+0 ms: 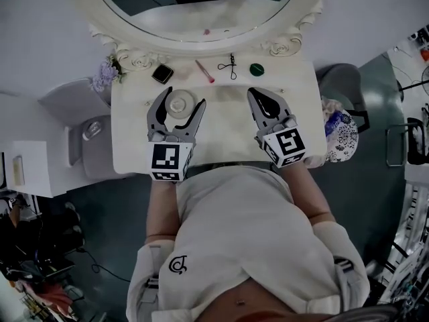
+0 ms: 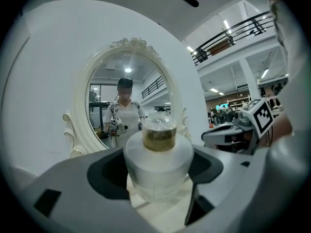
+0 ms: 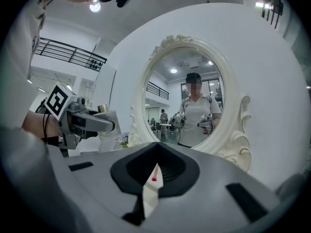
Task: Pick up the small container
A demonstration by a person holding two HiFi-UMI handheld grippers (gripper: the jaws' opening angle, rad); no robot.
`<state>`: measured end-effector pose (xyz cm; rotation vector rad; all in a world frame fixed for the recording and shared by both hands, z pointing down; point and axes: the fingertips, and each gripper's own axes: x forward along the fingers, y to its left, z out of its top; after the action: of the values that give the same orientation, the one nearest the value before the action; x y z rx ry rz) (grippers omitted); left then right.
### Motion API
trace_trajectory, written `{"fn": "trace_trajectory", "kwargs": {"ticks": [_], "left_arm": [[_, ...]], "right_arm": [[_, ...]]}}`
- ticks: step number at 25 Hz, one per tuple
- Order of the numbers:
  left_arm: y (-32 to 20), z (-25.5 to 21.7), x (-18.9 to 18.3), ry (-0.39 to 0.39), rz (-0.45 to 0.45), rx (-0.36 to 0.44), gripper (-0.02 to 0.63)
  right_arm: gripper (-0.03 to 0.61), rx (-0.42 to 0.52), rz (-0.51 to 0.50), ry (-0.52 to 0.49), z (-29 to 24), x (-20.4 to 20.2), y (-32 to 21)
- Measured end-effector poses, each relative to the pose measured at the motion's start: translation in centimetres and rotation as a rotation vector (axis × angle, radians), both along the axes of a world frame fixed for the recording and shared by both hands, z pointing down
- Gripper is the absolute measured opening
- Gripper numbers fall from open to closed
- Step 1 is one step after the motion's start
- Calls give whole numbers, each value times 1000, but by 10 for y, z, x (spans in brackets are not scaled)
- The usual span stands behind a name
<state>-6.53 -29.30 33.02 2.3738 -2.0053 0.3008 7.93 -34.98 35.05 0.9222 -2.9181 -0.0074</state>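
Note:
The small container (image 1: 179, 103), a round translucent white jar with a gold-banded top, stands on the white vanity table (image 1: 221, 139) left of centre. My left gripper (image 1: 184, 96) has a jaw on each side of it, and the pads lie against its sides. In the left gripper view the jar (image 2: 158, 164) fills the space between the pads of the left gripper (image 2: 158, 176). Whether it is off the table I cannot tell. My right gripper (image 1: 255, 92) rests shut and empty to the right. The right gripper view shows its jaws (image 3: 155, 166) together and the jar (image 3: 103, 118) far left.
Along the table's back edge lie a black compact (image 1: 162, 73), a pink red-tipped stick (image 1: 204, 71), an eyelash curler (image 1: 229, 66) and a green round lid (image 1: 257, 69). An ornate oval mirror (image 1: 201, 12) stands behind. Lavender flowers (image 1: 105, 74) sit at the back left corner.

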Motion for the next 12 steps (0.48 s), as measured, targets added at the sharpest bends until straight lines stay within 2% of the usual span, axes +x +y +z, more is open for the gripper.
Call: {"fn": "trace_trajectory", "kwargs": {"ticks": [7, 12], "left_arm": [[1, -12, -8, 18, -13, 10, 350], [1, -13, -6, 16, -5, 10, 350]], "right_arm": [[6, 48, 106, -43, -19, 19, -6], [5, 55, 65, -37, -19, 14, 0]]}}
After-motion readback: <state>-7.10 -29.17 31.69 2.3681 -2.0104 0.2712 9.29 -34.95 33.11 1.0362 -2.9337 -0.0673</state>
